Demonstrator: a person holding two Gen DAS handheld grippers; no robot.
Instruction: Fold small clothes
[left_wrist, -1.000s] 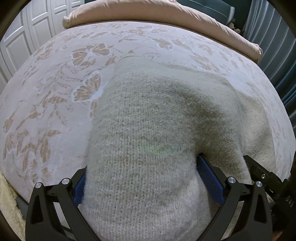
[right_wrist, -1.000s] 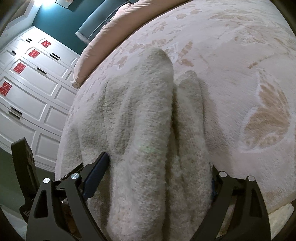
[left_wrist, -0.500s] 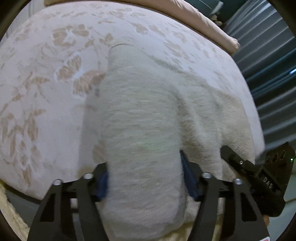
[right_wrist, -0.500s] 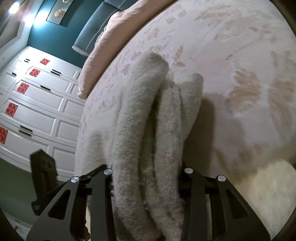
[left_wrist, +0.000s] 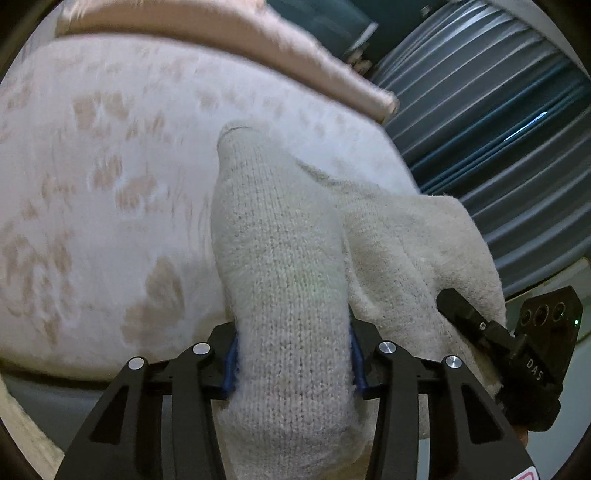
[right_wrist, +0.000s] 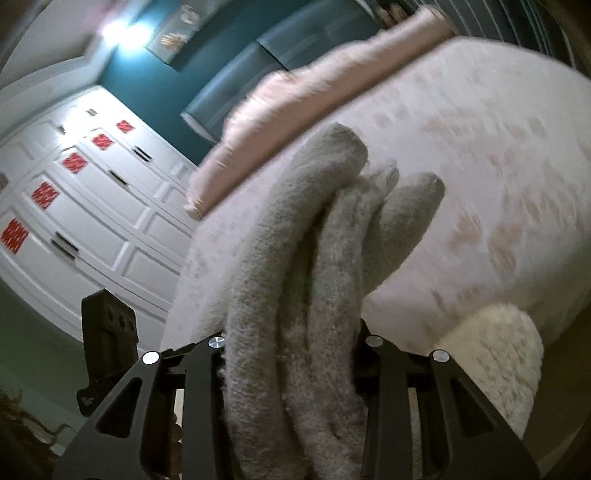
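Mostly bunched knit sweater (left_wrist: 288, 280), hiding both grippers' fingertips, blurred bedspread (left_wrist: 92, 206).

White letters "DAS" stand on the black body of the right gripper (left_wrist: 532, 363), right of the left jaws. No other text is legible.

Cream knitted garment (left_wrist: 284, 266), bunched into thick rolled folds, its near end raised off the floral bedspread. Seen from the right, three parallel rolls (right_wrist: 314, 266) lie side by side, ends pointing far.
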